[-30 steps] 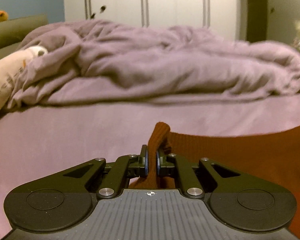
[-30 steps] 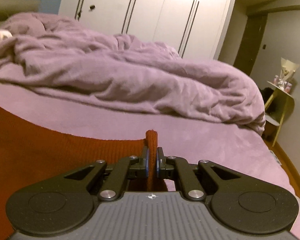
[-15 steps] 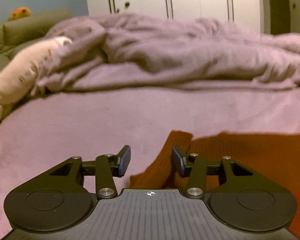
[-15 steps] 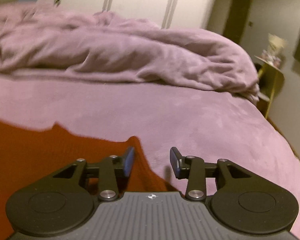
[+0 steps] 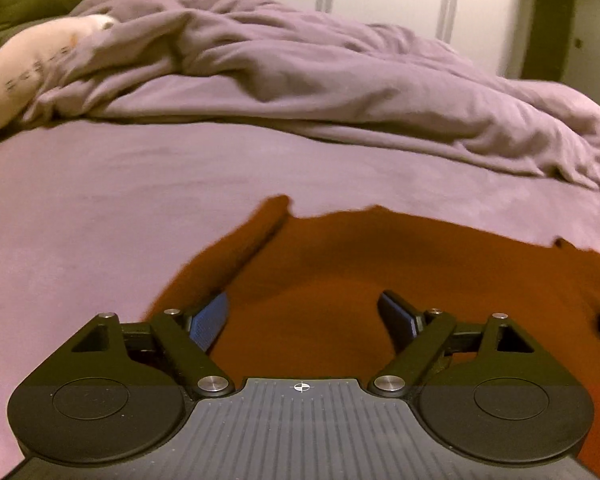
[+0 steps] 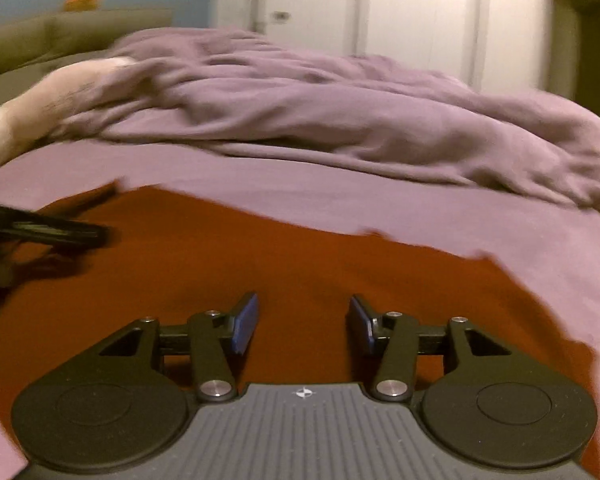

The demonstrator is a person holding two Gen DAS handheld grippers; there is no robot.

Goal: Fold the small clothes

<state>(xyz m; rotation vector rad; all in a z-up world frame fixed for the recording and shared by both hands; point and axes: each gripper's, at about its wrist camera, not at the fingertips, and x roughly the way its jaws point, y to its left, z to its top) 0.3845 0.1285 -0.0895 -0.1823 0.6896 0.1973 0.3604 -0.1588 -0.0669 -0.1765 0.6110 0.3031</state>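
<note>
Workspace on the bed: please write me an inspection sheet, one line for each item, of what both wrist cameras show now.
Surface: bed sheet, lilac, smooth in front.
Job's things: rust-orange garment lying spread on the sheet, its far edge uneven.
Clutter: crumpled lilac duvet behind; cream pillow at far left.
Grippers: left gripper open, empty, over the garment; right gripper open, empty, over the garment.
Cables: nothing seen.
Surroundings: white wardrobe doors; olive headboard with a blurred orange object on top; images blurred.
</note>
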